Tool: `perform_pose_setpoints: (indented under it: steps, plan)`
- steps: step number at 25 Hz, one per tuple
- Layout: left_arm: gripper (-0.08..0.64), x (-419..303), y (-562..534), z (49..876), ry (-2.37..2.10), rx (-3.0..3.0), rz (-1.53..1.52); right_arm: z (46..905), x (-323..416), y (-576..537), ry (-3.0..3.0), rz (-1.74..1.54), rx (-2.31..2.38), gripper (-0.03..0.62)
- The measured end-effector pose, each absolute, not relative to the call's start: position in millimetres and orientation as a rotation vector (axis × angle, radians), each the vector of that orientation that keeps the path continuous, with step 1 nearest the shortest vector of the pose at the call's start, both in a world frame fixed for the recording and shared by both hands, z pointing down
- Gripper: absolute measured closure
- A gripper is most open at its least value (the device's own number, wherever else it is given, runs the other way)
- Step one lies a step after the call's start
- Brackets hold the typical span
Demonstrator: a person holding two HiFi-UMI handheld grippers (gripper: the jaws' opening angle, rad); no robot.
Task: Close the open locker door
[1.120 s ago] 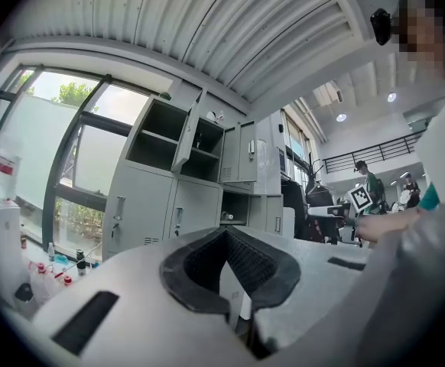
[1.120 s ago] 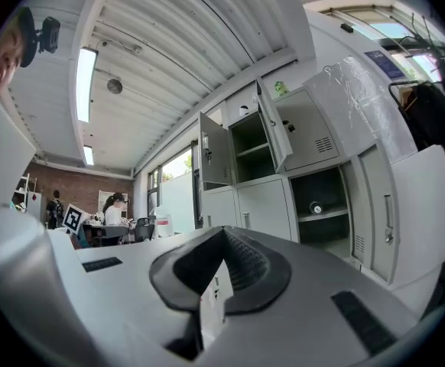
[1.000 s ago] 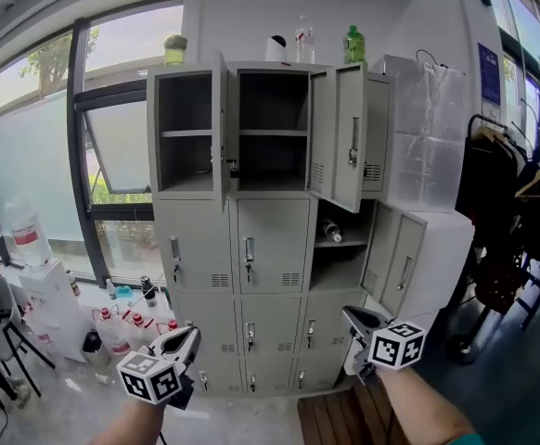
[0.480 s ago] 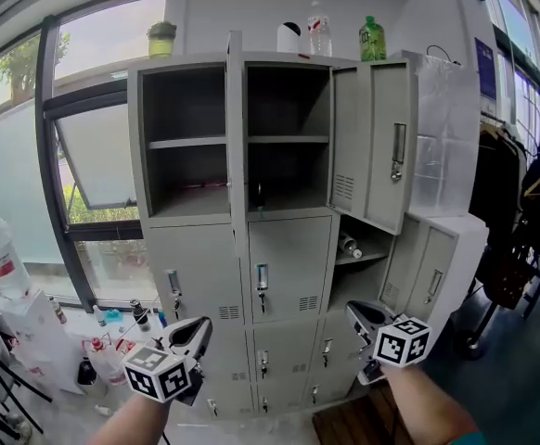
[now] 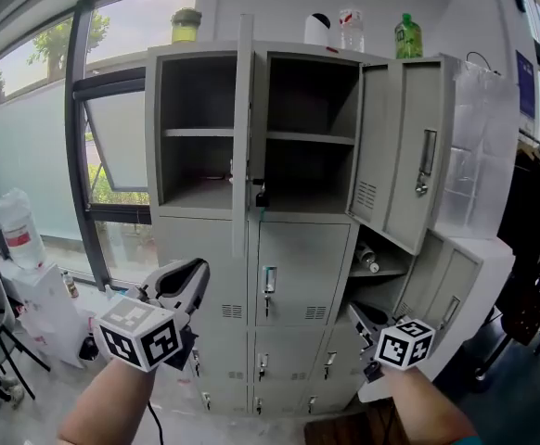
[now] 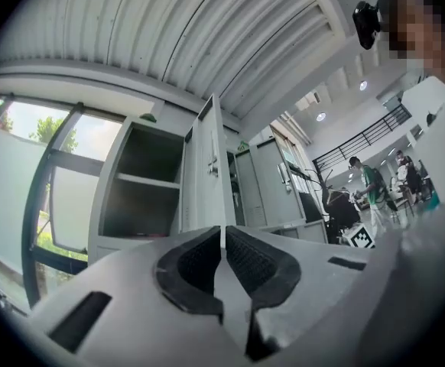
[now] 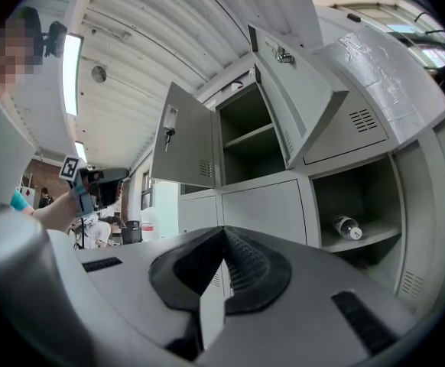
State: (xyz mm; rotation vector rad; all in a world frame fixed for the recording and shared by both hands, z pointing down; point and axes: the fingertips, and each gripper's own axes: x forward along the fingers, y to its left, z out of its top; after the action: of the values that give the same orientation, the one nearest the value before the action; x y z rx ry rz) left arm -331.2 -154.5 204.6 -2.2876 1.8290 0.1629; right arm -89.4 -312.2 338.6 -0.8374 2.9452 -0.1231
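Lockers (image 5: 289,276) of grey metal fill the head view, stacked in three columns between a tall window (image 5: 38,146) and a sheet of clear plastic (image 5: 483,156). Two compartments in the top row gape. The top-left door (image 5: 243,137) sticks straight out toward the camera and shows only its thin edge, with a key (image 5: 261,194) hanging near its lower end. The top-middle door (image 5: 405,151) is swung wide to the right, its inner face with vent grille and latch in plain sight. Lower in the right column another compartment is open, a small bottle (image 5: 367,256) lying on its shelf. Along the lockers' top edge stand a yellow-filled jar (image 5: 186,24), a white canister (image 5: 317,29), a clear bottle (image 5: 349,21) and a green bottle (image 5: 406,37).

The left tool (image 5: 194,272) is held low at the left, in front of the closed doors of the second row and apart from them. Its own view shows the pads clenched together with nothing between them, aimed up at the top-left door's edge. The right tool (image 5: 361,315) sits lower at the right, before the right column, likewise clenched on nothing.
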Motion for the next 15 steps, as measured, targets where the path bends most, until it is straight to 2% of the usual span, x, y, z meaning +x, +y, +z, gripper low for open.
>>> perform_pose_setpoints:
  steps: [3, 8, 12, 15]
  plan:
    - [0.535, -322, -154, 168, 1.899, -2.19, 0.16, 341, -89, -321, 2.97, -0.131, -0.778, 0.594]
    - [0.414, -296, -173, 141, 1.96, -2.099, 0.077, 345, -87, -329, 2.987, -0.148, -0.692, 0.594]
    - [0.367, -281, -194, 138, 1.986, -2.07, 0.007, 347, -84, -334, 2.987, -0.164, -0.655, 0.594]
    - [0.359, -283, -208, 138, 2.037, -2.019, -0.042, 349, -80, -337, 2.984, -0.167, -0.648, 0.594]
